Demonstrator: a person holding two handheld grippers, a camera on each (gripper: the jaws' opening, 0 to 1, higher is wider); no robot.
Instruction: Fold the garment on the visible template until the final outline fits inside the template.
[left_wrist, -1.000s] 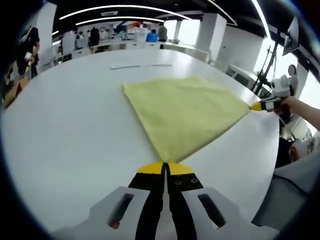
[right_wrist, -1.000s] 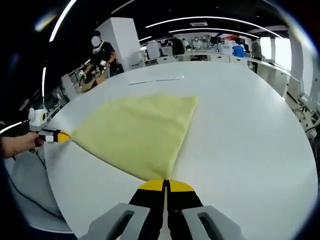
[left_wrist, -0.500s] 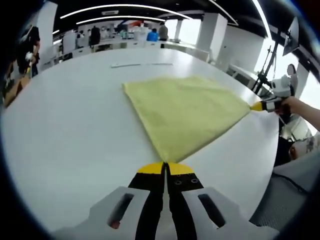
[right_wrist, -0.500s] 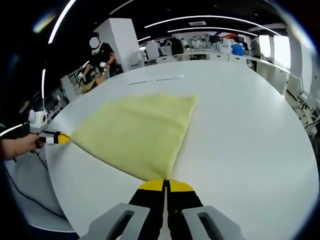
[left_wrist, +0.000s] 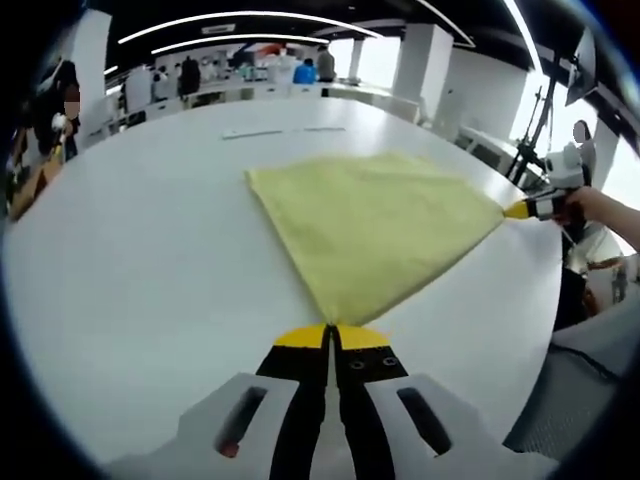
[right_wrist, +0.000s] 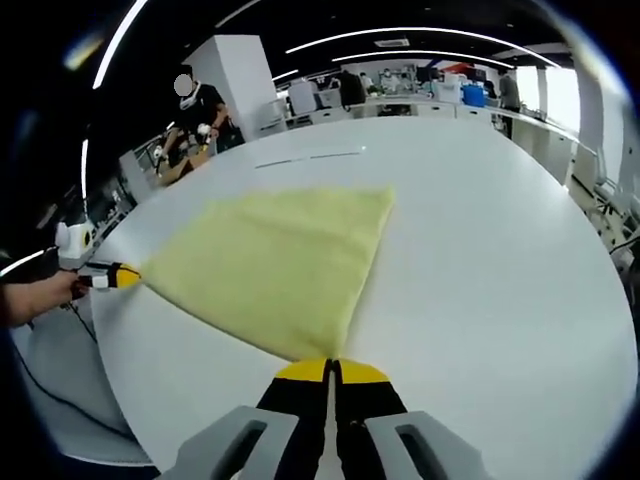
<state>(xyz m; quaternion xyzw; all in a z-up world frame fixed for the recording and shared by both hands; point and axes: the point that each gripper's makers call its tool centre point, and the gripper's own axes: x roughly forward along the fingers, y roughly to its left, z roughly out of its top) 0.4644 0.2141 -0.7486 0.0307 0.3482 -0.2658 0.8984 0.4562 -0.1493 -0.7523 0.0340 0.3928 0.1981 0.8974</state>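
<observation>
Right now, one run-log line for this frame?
left gripper: shut on yellow cloth corner | right gripper: shut on other corner | cloth: spread flat on white table | template: not discernible

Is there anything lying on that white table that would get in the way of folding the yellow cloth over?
Nothing visible does. The yellow cloth lies flat on the white table, with bare tabletop all around it. The left gripper and the right gripper are each already shut on a near corner, so nothing separates them from the cloth.

Both grippers, left gripper (left_wrist: 331, 338) and right gripper (right_wrist: 331, 371), are showing black jaws, yellow tips, grey slotted bodies, small screws.
</observation>
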